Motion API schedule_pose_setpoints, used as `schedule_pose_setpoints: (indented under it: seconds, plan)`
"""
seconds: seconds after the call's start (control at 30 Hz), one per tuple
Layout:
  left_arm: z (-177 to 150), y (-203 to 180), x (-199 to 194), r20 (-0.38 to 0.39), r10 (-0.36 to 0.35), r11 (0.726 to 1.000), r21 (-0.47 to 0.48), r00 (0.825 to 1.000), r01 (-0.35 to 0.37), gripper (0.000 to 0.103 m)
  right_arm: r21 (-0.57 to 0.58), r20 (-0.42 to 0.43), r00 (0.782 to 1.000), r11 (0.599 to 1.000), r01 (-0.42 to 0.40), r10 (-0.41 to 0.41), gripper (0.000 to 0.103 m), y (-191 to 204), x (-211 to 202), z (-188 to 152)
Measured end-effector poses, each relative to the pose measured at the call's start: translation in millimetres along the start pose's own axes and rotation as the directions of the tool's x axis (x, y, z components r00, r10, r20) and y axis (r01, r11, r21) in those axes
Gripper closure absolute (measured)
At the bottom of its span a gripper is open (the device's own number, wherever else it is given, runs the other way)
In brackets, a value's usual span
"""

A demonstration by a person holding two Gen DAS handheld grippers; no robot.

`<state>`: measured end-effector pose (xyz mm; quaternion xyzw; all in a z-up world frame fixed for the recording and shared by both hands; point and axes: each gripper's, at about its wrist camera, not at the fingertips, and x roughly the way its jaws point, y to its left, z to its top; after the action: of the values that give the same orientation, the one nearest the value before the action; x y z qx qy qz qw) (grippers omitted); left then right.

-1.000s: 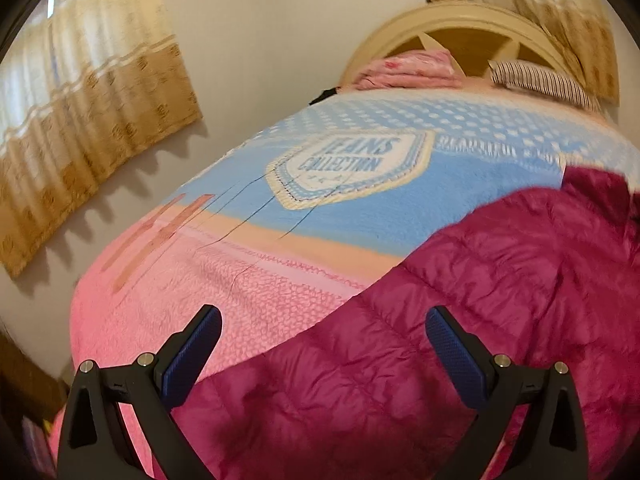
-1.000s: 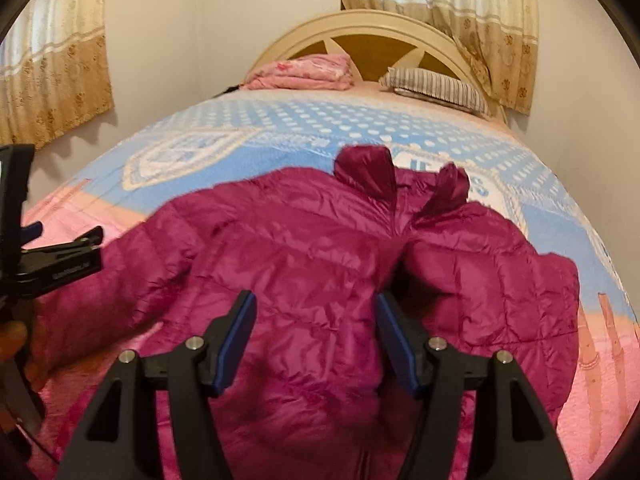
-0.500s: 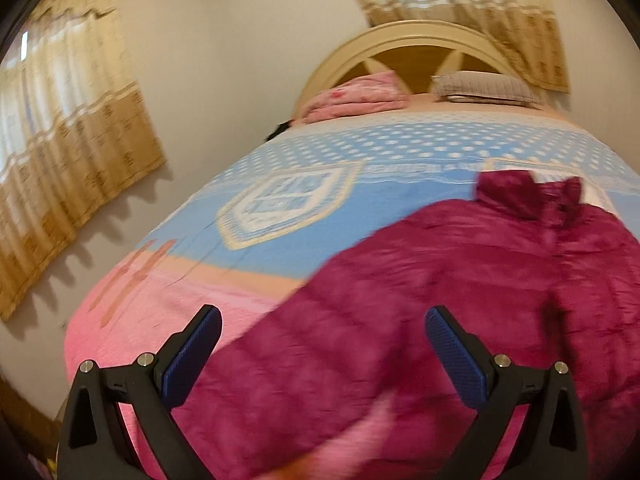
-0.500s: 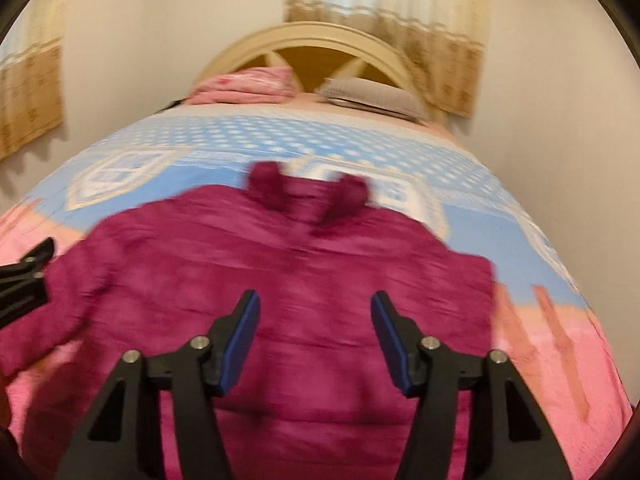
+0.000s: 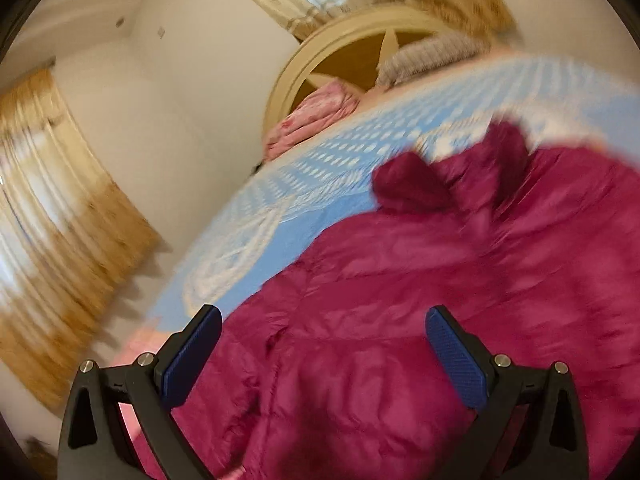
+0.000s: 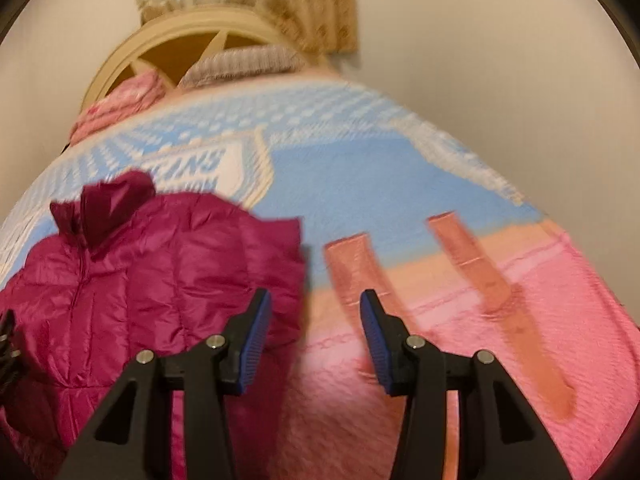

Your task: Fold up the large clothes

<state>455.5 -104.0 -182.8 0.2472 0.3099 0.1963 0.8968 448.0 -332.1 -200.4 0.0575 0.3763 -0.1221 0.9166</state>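
Where the blue, white and pink patterned bedspread point(image 6: 360, 184) shows its shield-shaped badge, only the letters "ANS" read clearly from the right wrist view; the line beneath is blurred and partly covered by the collar of the magenta quilted puffer jacket point(image 6: 160, 280). That jacket lies spread on the bedspread, collar toward the headboard, its zip front up. Its lower hem is cut off by the frame edge in both views, and motion blur softens its stitching in the left wrist view.

Over the jacket's near part hangs the left gripper point(image 5: 322, 354), its blue-padded jaws spread wide with nothing pinched between them. Beside the jacket's side edge, above bare pink bedspread, is the right gripper point(image 6: 316, 344); its jaws have just been closing, yet a clear gap remains and no fabric sits between the pads.

At the far end stand a cream arched wooden headboard point(image 6: 192, 36), a folded pink floral quilt point(image 5: 316, 116) and a grey striped pillow point(image 6: 244, 62). Tan patterned curtains point(image 5: 60, 240) hang on the walls. A dark object at the left rim of the right wrist view is too cropped to identify.
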Motion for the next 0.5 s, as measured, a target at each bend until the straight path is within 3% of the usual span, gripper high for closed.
schedule_pose_setpoints:
  seconds: [0.1, 0.2, 0.33, 0.5]
  plan:
    - [-16, 10, 28, -0.069, 0.015, 1.0, -0.013, 0.997, -0.016, 0.001, -0.108, 0.001, 0.999, 0.993, -0.051, 0.051, 0.054, 27, 12, -3]
    - [-29, 21, 37, -0.09, 0.009, 1.0, -0.029, 0.996, -0.011, 0.001, -0.173, -0.028, 0.995, 0.98, -0.103, 0.1, 0.054, 49, 22, -10]
    - [-38, 32, 37, -0.104, -0.003, 0.999, -0.049, 0.995, -0.002, 0.001, -0.254, -0.062, 0.995, 0.963, -0.089, 0.075, 0.054, 64, 36, -23]
    - [-31, 53, 17, -0.089, -0.031, 0.993, -0.117, 0.996, 0.02, 0.001, -0.269, -0.054, 0.997, 0.961, -0.069, 0.056, 0.054, 61, 28, -26]
